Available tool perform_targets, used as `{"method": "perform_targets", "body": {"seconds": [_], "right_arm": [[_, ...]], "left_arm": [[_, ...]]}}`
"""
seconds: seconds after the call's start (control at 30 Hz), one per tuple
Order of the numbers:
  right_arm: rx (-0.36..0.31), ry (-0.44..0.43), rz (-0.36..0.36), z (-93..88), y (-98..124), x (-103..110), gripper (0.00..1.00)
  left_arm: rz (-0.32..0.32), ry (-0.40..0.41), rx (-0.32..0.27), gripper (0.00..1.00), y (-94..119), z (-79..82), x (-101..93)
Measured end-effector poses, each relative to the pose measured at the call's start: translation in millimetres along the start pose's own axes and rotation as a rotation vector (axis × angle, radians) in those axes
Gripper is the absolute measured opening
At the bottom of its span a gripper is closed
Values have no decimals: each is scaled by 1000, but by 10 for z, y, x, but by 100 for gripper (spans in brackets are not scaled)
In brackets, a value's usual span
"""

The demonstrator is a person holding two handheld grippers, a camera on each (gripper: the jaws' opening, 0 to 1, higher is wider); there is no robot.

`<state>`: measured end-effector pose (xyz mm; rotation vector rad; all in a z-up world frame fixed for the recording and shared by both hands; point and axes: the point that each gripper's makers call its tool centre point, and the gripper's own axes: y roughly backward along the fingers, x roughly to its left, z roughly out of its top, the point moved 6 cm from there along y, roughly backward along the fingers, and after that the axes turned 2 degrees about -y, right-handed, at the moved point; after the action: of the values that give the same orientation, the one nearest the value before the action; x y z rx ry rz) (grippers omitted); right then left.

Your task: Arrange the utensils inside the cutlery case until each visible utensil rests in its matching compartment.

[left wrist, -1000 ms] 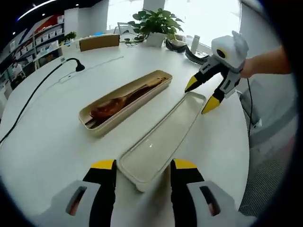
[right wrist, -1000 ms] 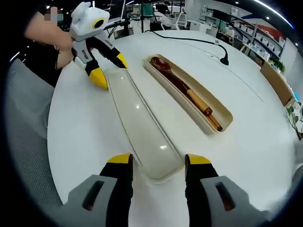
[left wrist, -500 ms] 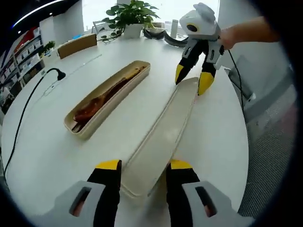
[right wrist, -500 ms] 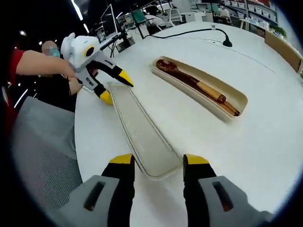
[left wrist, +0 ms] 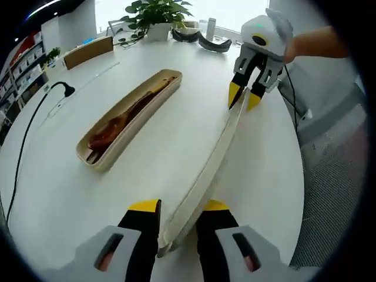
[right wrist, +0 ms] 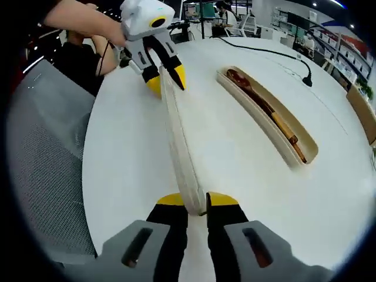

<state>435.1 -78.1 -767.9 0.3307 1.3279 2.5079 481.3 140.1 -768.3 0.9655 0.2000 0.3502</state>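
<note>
The long beige lid (left wrist: 214, 158) of the cutlery case stands tilted on its edge above the white table (left wrist: 53, 194). My left gripper (left wrist: 179, 208) is shut on its near end. My right gripper (left wrist: 245, 98) is shut on its far end. In the right gripper view the lid (right wrist: 176, 135) runs from my right gripper (right wrist: 197, 202) up to the left gripper (right wrist: 165, 79). The open case base (left wrist: 150, 94) lies apart to the left, holding a brown wooden spoon (left wrist: 111, 126) and other wooden utensils. The base (right wrist: 301, 160) and its spoon (right wrist: 249, 93) sit to the lid's right in the right gripper view.
A black cable (left wrist: 32, 126) with a plug (left wrist: 66, 90) crosses the table's left side. A potted plant (left wrist: 154, 13), a wooden box (left wrist: 88, 51) and dark items stand at the far edge. A grey mesh chair (right wrist: 41, 147) is beside the table's rim.
Both grippers have shut on the ends of the lid. The lid has turned from lying flat onto its long edge.
</note>
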Motion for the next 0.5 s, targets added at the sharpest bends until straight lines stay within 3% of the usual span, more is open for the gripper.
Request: {"method": "perform_targets", "body": {"seconds": [0.07,0.13,0.2,0.27,0.4,0.5], "right_arm": [[-2,18,4,4,6,5,5],[-22,-74,95,21,23,83,4],[-44,-78,157,35,59,121,4],[-97,-141,181,58,92,109,4],[-136,-188,244,53,147,114,3],[-149,-316,353,59,198,183,2]], "left_arm": [[5,-35,-3,26,2,2,-20],[31,-59,2,34,4,-3,-27],[44,-66,-15,42,11,2,-30],[71,-141,-34,47,23,22,-27],[67,-153,-39,53,34,0,-73],[98,-193,-58,61,43,4,-88]]}}
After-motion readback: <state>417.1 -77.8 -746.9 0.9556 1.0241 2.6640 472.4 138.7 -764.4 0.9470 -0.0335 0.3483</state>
